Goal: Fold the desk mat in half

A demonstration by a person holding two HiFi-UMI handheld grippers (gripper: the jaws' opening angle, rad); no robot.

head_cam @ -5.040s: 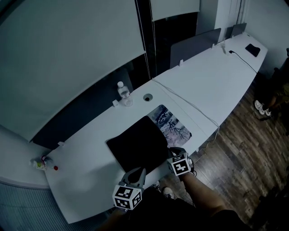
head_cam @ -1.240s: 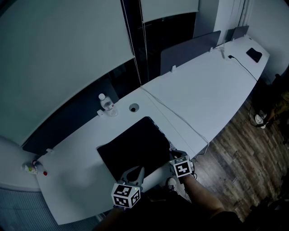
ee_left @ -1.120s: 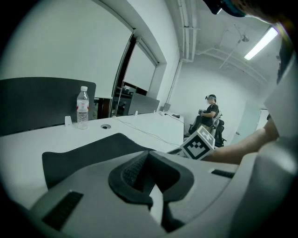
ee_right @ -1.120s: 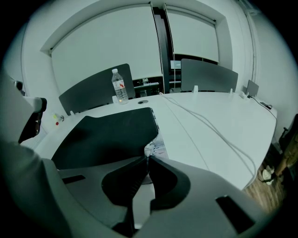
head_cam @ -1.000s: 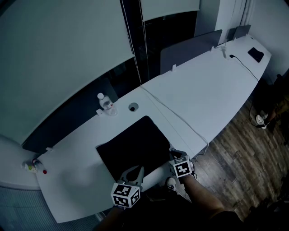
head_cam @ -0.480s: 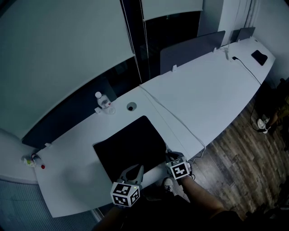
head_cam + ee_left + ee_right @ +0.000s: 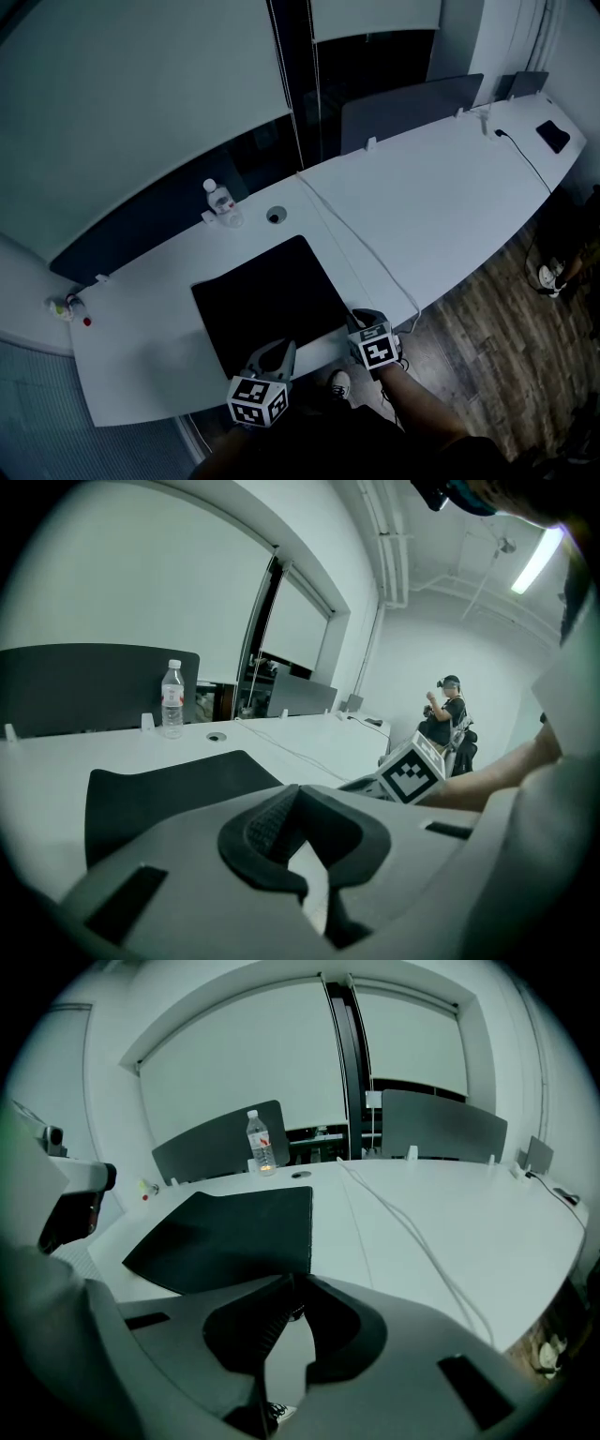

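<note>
Forearm (image 7: 427, 421) behind right claw (image 7: 360, 320), left claw (image 7: 275, 348) alongside, both tilted downward

The desk mat (image 7: 270, 300) now shows only its black underside. The patterned end, which five seconds back is still open toward the right end of the table (image 7: 450, 206), is covered. The fold is closed and the mat is one dark rectangle by the table's near edge. The right gripper (image 7: 292, 1283), close against the mat's near right corner a second ago, has just been opening its jaws a little. Nothing is between them, and that corner lies flat on the table just ahead of the tips.
</note>
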